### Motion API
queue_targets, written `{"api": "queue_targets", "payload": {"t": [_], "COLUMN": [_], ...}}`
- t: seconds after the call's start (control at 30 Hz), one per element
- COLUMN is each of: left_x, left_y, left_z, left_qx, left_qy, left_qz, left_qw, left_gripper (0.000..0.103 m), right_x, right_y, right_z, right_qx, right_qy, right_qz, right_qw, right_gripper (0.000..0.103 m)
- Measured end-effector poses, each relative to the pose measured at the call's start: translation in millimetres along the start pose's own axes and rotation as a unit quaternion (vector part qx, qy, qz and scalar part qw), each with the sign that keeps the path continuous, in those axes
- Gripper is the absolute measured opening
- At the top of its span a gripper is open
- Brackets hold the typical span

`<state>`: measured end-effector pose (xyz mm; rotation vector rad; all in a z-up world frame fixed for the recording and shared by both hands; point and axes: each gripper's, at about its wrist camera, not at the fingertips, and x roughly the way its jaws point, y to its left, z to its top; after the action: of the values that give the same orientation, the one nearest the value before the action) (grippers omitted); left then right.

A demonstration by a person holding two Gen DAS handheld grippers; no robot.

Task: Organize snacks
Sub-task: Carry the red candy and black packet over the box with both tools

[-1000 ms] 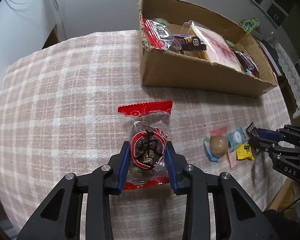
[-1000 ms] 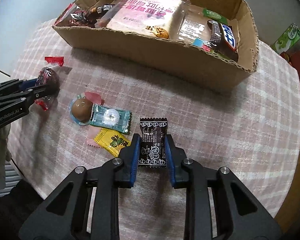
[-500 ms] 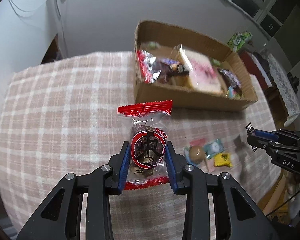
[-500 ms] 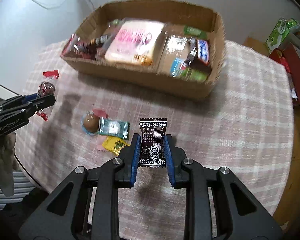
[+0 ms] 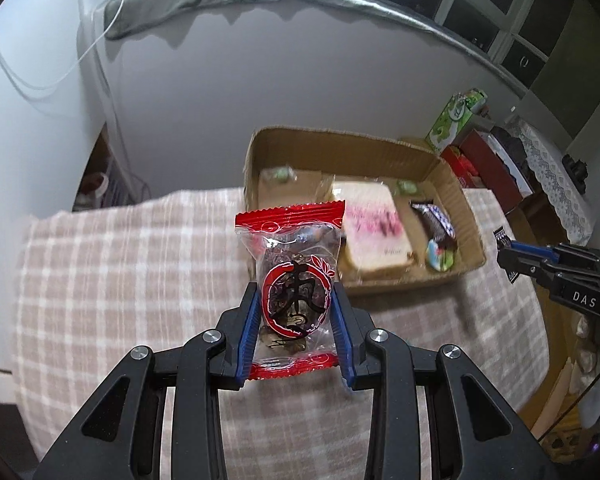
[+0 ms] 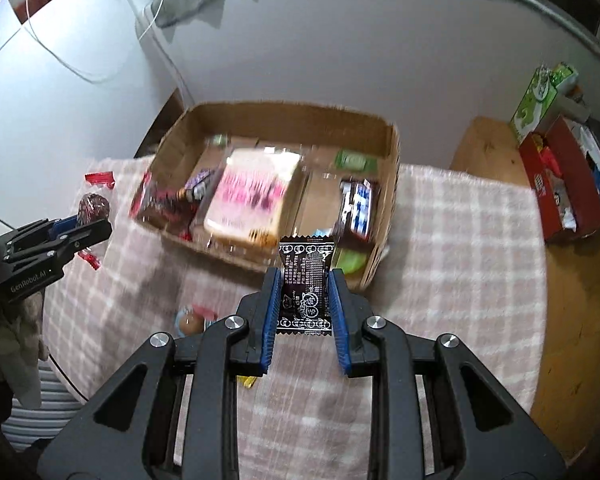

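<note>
Two grippers are up in the air over the pink-and-white checked tablecloth (image 5: 112,280), and each one carries one snack.

On the left, the left gripper (image 5: 296,316) has its blue-padded jaws clenched on a clear candy packet with red crimped ends and a red ring printed around a dark sweet (image 5: 294,280). The packet stands upright between the pads, held above the cloth and just in front of the open brown cardboard box (image 5: 470,236).

That box is the landmark, sitting at the far side of the cloth against the grey wall. Inside it, from left to right in the right wrist view: one red-and-dark wrapped snack (image 6: 156,208) at the left end, one small dark bar with purple print (image 6: 198,184), one large pale bread pack with pink print (image 6: 252,200) in the middle, one green sachet (image 6: 354,160) at the back, and one dark bar with blue-and-white lettering (image 6: 358,208) at the right end. Motion blur hides anything smaller.

In front of the box, low on the cloth, one round brown sweet in a clear wrapper (image 6: 190,322) lies partly behind the right gripper, and a sliver of one yellow wrapper (image 6: 247,381) peeks out below it.

On the right, the right gripper (image 6: 305,304) grasps one black sachet with white print (image 6: 306,288), upright, lifted just before the box's near right corner.
</note>
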<state>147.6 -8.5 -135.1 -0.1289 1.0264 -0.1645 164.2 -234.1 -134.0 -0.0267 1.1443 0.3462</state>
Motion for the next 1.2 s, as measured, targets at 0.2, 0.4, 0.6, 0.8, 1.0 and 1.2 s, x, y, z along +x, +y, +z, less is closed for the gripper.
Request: {"api": "queue_targets", "payload": {"t": [0.2,0.4,0.6,0.8,1.0,1.2], "left_x": [6.2,17.0,31.6,45.3,54.0,55.1], "left_y": [-7.4,-13.1,-15.4,-18.2,-18.7,-23.5], "left_z": [19.2,30.8,44.9,55.4,61.2,63.6], "left_qx": [0.009,0.014,0.010,0.009,0.005,0.011], "left_qy": [-0.010,-0.009,-0.001,0.011,0.020,0.022], "left_qz": [0.000,-0.001,-0.003,0.000,0.001,0.000], "left_qw": [0.9999,0.9999,0.9999,0.9999,0.9998,0.9997], "left_gripper": [0.032,0.032,0.032,0.032,0.032,0.032], "right_x": [0.0,7.4,20.9,35.3,44.6,46.1], "right_y": [-3.3,-7.2,-10.1,-14.4,-19.4,-20.5], "right_z": [18.4,36.0,51.9,59.7,61.2,61.4], "right_qx": [-0.004,-0.004,-0.005,0.000,0.007,0.008], "right_qy": [-0.011,-0.016,-0.010,0.002,0.010,0.010], "right_qz": [-0.008,-0.015,-0.019,-0.020,-0.022,-0.021], "right_qw": [1.000,1.000,1.000,1.000,1.000,1.000], "right_gripper": [0.025,0.025,0.025,0.025,0.025,0.026]}}
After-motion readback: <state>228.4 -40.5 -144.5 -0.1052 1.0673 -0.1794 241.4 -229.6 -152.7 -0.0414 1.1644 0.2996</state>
